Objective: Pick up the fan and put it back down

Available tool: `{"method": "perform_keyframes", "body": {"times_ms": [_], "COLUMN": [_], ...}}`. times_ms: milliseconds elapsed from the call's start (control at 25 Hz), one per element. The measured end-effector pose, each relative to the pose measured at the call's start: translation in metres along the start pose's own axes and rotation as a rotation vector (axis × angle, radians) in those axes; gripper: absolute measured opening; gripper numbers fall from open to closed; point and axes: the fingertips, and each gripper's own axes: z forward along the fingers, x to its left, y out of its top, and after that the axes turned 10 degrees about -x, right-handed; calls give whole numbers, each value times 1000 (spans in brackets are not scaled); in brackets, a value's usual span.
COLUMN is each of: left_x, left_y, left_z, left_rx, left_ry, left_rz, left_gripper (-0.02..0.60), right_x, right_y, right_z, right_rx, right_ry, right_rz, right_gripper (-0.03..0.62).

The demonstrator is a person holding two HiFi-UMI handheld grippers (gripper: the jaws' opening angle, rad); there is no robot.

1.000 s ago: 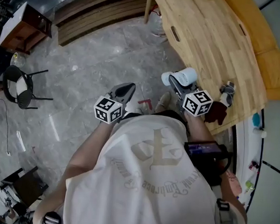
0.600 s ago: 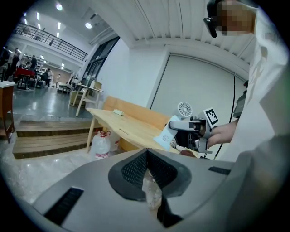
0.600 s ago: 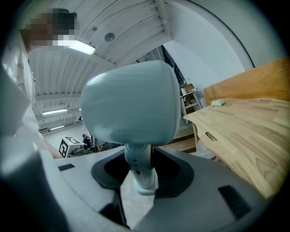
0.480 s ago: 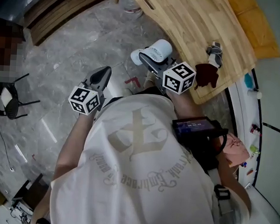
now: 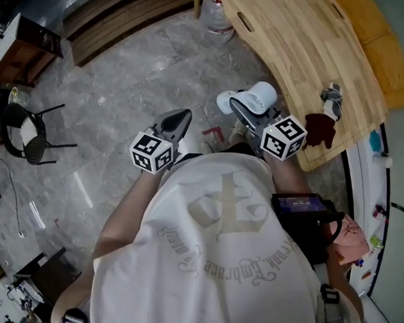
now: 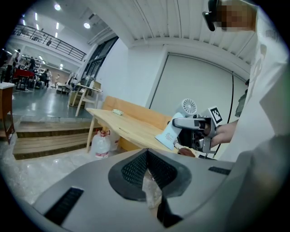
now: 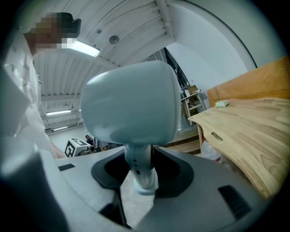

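Note:
A small pale fan hangs in the air beside the near edge of the wooden table, over the floor. My right gripper is shut on the fan's stem; the round fan head fills the right gripper view above the jaws. In the left gripper view the fan and the right gripper appear off to the right, in front of the table. My left gripper is held out over the grey floor, jaws together, with nothing in it.
On the table's near end lie a small grey object and a dark brown object. A plastic bottle stands by a table leg. Wooden steps run behind. A black chair stands at the far left.
The fan stays held in my right gripper. Both hands have drifted a little beside the table's edge while the head view swayed. Neither gripper's jaws have changed.

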Motion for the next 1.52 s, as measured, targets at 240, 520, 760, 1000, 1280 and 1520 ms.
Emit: {"method": "perform_keyframes", "body": {"times_ms": [240,520,760,1000,1280,1520], "left_x": [3,-3,0,1,4,8], "left_y": [4,-2,-4,-10,-9,-7], "left_z": [2,1,5,4,6,18], "left_rx": [-7,2,-6,21,38,55], "left_ry": [-1,-27,-19,-25,-36,-42], "left_rz": [10,4,-25,-24,-21,-29], "left_gripper": [11,11,11,11,11,11], "right_x": [0,1,1,4,5,-6], "right_y": [3,0,-3,-7,-8,-4], "right_z": [3,1,-3,-9,-9,-5], "right_rx": [-8,-5,0,6,8,7], "right_ry": [5,3,-3,-27,-44,-60], "right_rz": [-4,1,0,9,13,24], "right_gripper": [153,153,153,153,153,153]}}
